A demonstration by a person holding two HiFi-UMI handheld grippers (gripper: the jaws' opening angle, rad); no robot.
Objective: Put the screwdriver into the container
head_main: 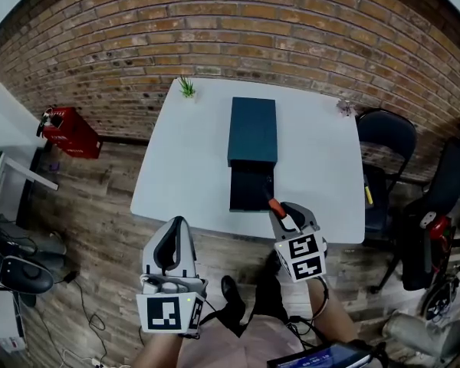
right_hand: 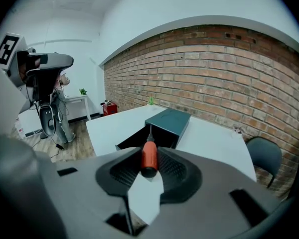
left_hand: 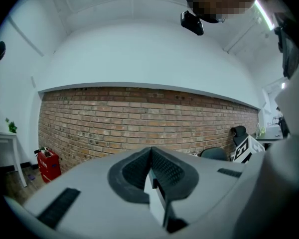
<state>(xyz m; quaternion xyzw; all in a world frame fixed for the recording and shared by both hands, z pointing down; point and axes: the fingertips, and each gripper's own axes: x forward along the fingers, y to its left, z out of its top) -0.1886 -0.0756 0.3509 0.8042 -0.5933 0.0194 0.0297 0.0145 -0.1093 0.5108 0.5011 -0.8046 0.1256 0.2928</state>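
A dark teal container lies lengthwise on the white table, with its black drawer pulled out toward me. My right gripper hovers over the table's near edge, just right of the drawer, shut on the screwdriver's red handle. In the right gripper view the screwdriver sits between the pads and its thin shaft points at the open drawer of the container. My left gripper hangs in front of the table, off its edge. Its jaws meet with nothing between them and face the brick wall.
A small green plant stands at the table's far left corner and a small object at the far right corner. A black chair is beside the table's right side. A red box sits on the floor at left.
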